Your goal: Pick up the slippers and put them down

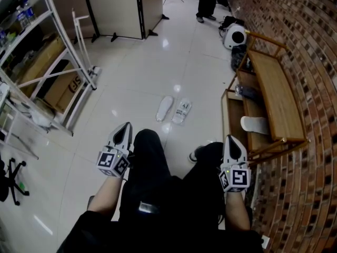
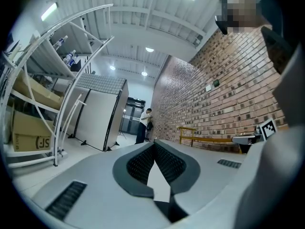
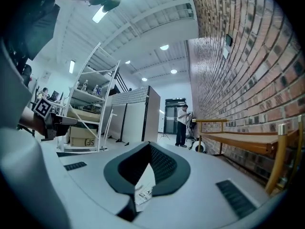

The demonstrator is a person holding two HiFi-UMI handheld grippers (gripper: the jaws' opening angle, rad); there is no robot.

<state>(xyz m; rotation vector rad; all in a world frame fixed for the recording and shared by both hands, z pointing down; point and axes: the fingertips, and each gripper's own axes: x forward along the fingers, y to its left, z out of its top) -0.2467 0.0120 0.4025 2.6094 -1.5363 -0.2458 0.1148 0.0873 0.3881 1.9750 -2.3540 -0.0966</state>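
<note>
Lying paired, 2 slippers [image 1: 181, 111] show whole only overhead

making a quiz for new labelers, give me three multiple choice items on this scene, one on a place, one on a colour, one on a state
1. Where do the two slippers in front of the person lie?
A. on top of the wooden bench
B. on the floor
C. on the metal rack

2. What colour are those slippers?
A. black
B. red
C. white

3. How is the left gripper?
A. shut, holding nothing
B. wide open
C. shut on a slipper

Answers:
1 B: they lie side by side on the glossy tiles ahead of the knees.
2 C: both show white in the head view.
3 A: its jaws meet at the tips with nothing gripped.
</note>
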